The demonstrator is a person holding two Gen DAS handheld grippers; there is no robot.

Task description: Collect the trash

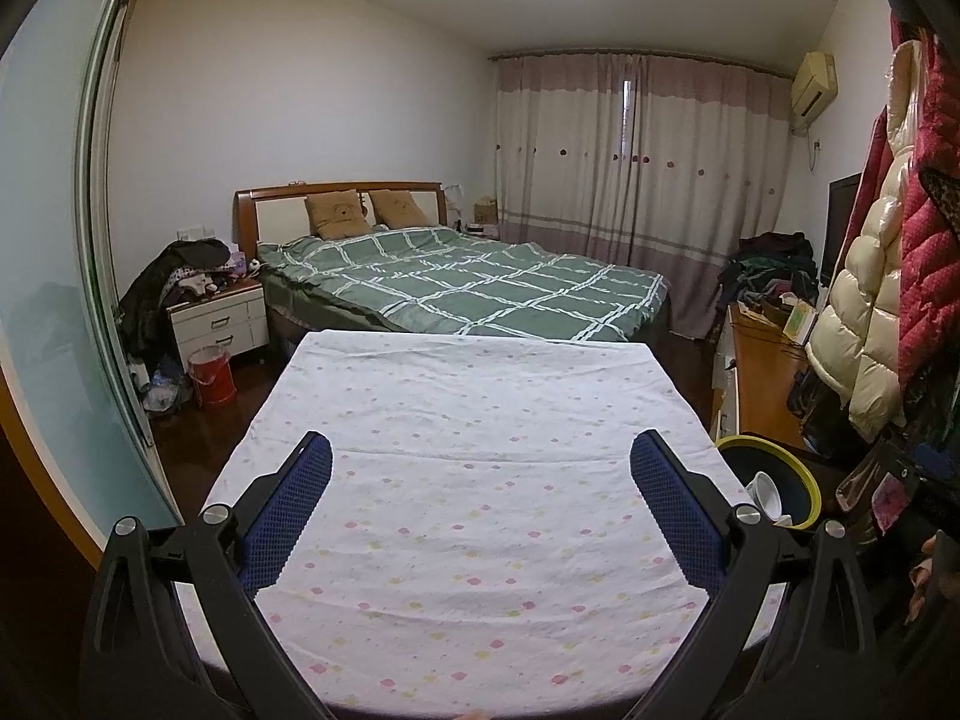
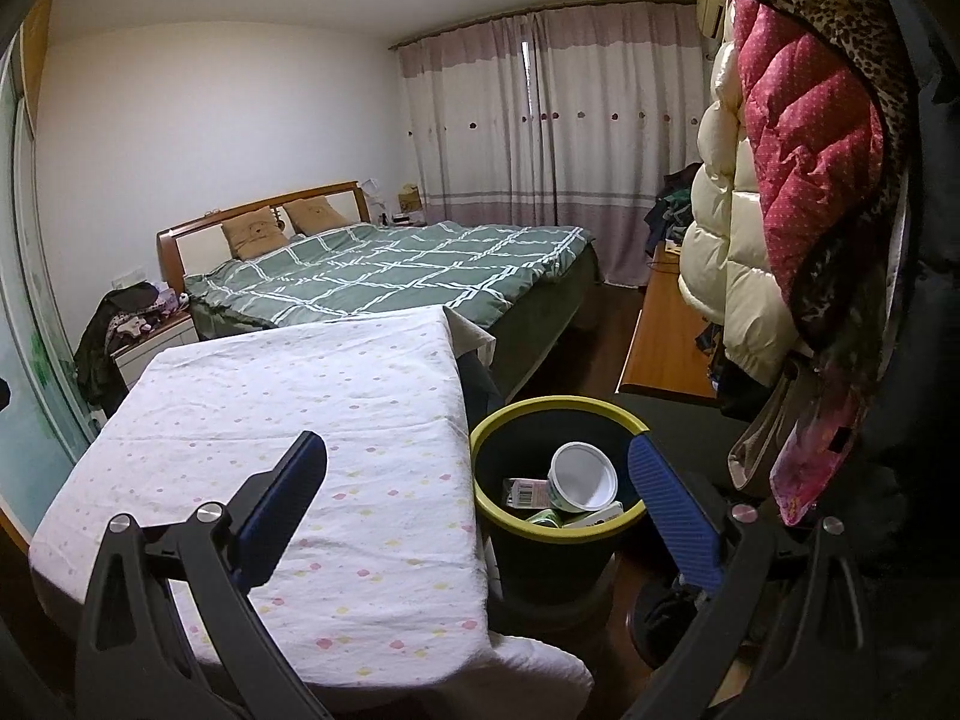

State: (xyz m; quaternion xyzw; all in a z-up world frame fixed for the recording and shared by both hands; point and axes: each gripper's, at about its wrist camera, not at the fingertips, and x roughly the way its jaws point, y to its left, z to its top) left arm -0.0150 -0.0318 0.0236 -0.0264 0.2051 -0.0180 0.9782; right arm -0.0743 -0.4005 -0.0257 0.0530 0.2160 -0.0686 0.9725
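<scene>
Above the spotted cloth (image 1: 480, 480) that covers the table, the left gripper (image 1: 480, 462) hangs with its blue-padded jaws spread wide and nothing between them; the right gripper (image 2: 477, 468) is likewise wide apart and empty, its left finger over the cloth's right part and its right finger in front of the bin's rim. Just beside the cloth's right edge stands the trash bin (image 2: 489, 483), dark with a yellow-green rim, lower than the cloth. Inside it lie a white cup (image 2: 585, 477) on its side, mouth towards the camera, a barcoded packet (image 2: 525, 489) to the cup's left and green-printed wrappers (image 2: 549, 519) below it. Beyond the cloth's far edge is the bed (image 1: 474, 285) under a green checked quilt, with two brown pillows (image 1: 336, 215) at the headboard. Right of the cloth hang a cream puffer coat (image 2: 720, 252) and a red dotted coat (image 2: 804, 138). Left of the cloth, near the bed, stand a white nightstand (image 1: 219, 321) piled with clothes and a red bucket (image 1: 211, 375) on the floor
</scene>
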